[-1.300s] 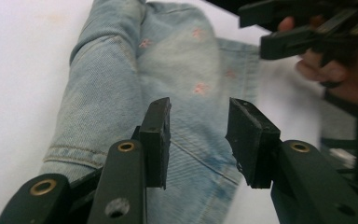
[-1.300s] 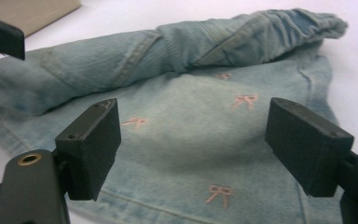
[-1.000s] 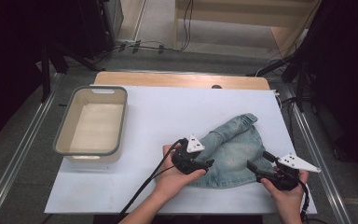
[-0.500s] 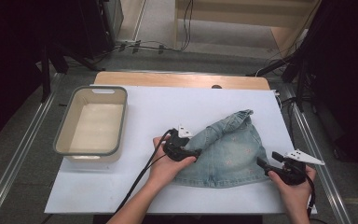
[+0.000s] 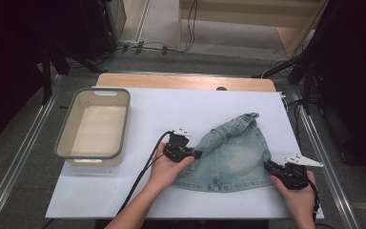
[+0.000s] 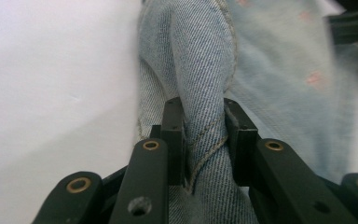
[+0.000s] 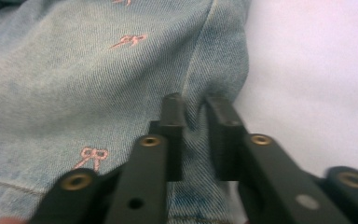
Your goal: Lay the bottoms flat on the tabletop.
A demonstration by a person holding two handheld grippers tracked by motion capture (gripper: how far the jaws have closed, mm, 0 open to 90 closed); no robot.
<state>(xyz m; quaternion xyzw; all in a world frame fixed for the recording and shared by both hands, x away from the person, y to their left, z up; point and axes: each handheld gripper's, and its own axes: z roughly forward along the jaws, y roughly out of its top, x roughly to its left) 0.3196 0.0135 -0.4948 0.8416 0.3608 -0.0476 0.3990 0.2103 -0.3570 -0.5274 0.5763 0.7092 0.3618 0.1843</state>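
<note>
A light-blue denim garment (image 5: 233,155) with small pink bow marks lies on the white table, spread wide at its near edge and narrowing toward the far right. My left gripper (image 5: 198,154) is shut on a thick fold of denim (image 6: 203,98) at the garment's left edge. At the garment's right near corner, my right gripper (image 5: 268,165) is shut on a seamed fold (image 7: 193,116). In both gripper views the cloth is pinched between the black jaws.
A grey-rimmed beige tub (image 5: 93,126) stands empty at the left of the white table (image 5: 162,107). A wooden strip (image 5: 186,82) runs along the far edge. Metal rails flank both sides, with cables on the floor beyond.
My two grippers have drawn apart, left going left and right going right. The bunched denim has spread out wider between them.
</note>
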